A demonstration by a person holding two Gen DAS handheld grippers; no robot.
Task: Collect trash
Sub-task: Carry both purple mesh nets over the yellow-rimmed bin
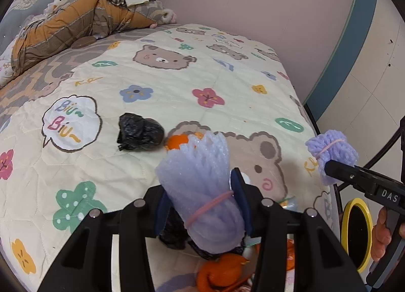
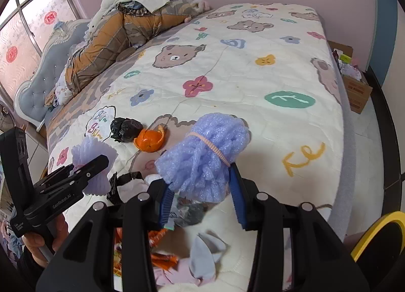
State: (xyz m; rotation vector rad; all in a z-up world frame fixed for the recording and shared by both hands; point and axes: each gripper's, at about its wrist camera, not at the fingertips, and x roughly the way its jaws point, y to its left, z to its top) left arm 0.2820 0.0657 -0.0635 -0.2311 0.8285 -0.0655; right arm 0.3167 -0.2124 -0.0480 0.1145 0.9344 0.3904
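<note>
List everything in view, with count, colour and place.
foam net bundles: 2, lilac, one in each gripper, left's, right's
black bag: 1, black, crumpled on the quilt
orange peel: 1, orange, right beside the bag
litter pile: mixed wrappers and tissue, near bed edge
quilt: 1, cream with bears and flowers
bedding heap: orange-brown, by the headboard
bin: 1, yellow rim, beside the bed
cardboard box: 1, brown, floor past the bed
left gripper, right gripper: black, blue pads
</note>
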